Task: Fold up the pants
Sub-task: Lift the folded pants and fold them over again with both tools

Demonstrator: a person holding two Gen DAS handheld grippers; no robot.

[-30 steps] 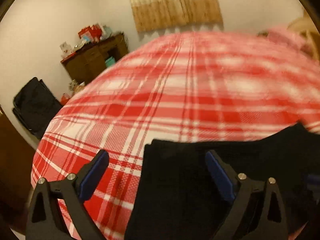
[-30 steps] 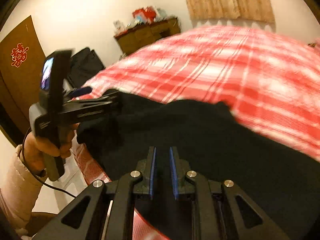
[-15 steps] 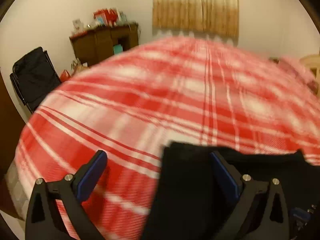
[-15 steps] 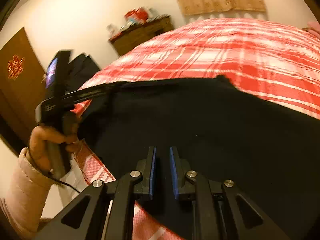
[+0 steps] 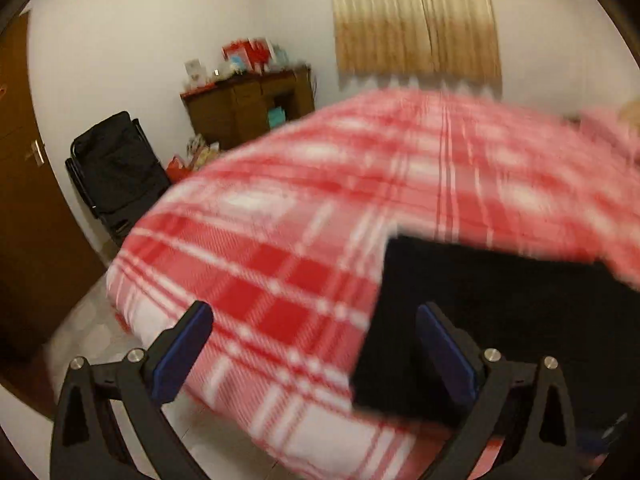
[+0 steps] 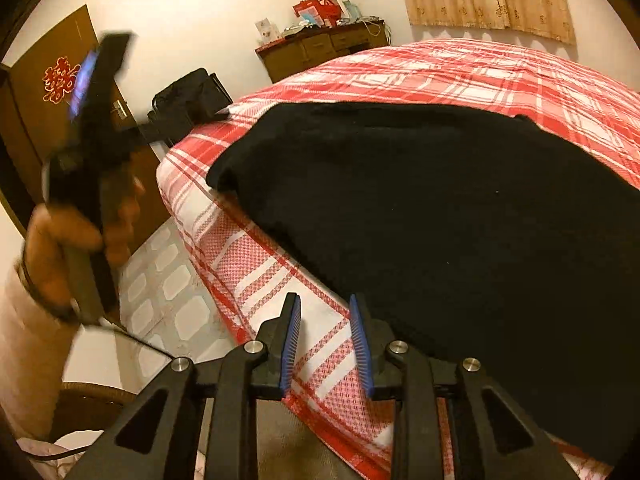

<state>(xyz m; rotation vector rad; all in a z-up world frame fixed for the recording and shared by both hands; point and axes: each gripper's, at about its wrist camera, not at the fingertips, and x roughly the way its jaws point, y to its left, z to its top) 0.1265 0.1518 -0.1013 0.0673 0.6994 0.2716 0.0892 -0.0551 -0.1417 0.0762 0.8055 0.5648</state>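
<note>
- Pants (image 6: 440, 208), black and folded into a broad flat shape, lie on the red and white checked bedspread (image 6: 460, 68) near the corner of the bed.
- Right gripper (image 6: 326, 344) has its blue pads a little apart; its jaws have just been opening, and nothing is between them. Only the bedspread shows in the gap, and the edge of the pants is just beside the right-hand pad.
- Left gripper (image 5: 316, 344) stands wide open and holds nothing. Its left finger (image 5: 180, 352) is past the bed edge; its right finger (image 5: 448, 352) is in front of the pants (image 5: 500, 312), and I cannot tell if it touches them.
- Only the right wrist view shows the left hand (image 6: 76, 236), blurred, around the handle of its gripper, with a pale sleeve (image 6: 24, 340), a door with a red ornament (image 6: 60, 80) and the tiled floor (image 6: 168, 280).
- The left wrist view is blurred; it shows less of the pants, and the black folding chair (image 5: 116, 164) by the wall more plainly. Both views show the wooden cabinet (image 5: 248, 108) and the curtain (image 5: 416, 20).
- One second ago the right pads were nearly together over the black cloth, and the left gripper reached onto the pants; now both are off the cloth and the pants lie flat.
</note>
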